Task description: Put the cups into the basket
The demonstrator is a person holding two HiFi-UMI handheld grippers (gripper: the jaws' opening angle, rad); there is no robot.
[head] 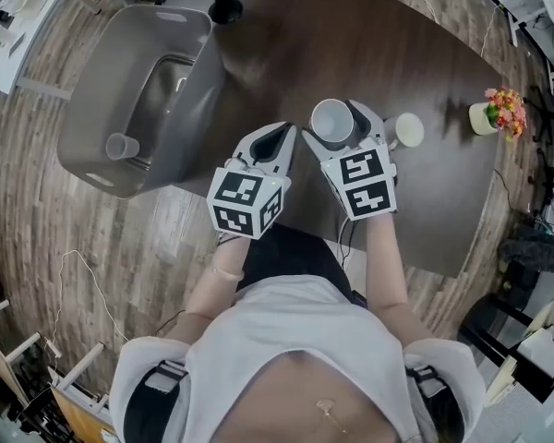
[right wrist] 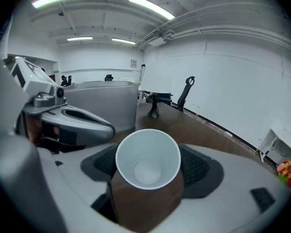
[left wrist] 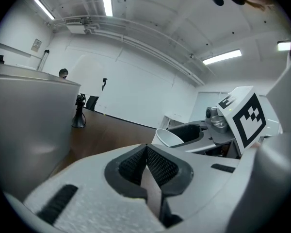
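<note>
A white paper cup [head: 332, 122] [right wrist: 148, 159] sits upright between the jaws of my right gripper [head: 337, 125] [right wrist: 149, 168], which is shut on it above the dark wooden table [head: 332, 44]. My left gripper [head: 272, 141] [left wrist: 146, 165] hangs just left of it, shut with its pads touching and nothing between them. From the left gripper view the held cup [left wrist: 169, 137] shows at the right. A second white cup [head: 406, 130] stands on the table right of the right gripper. The grey basket [head: 92, 146] stands off the table's left end, with one cup [head: 121, 146] lying inside it.
A small pot of pink and orange flowers [head: 497, 111] stands at the table's right end. A dark lamp base [head: 225, 9] rests at the far edge. Cables trail over the wood-plank floor [head: 92, 247] at the left, and furniture crowds the right side.
</note>
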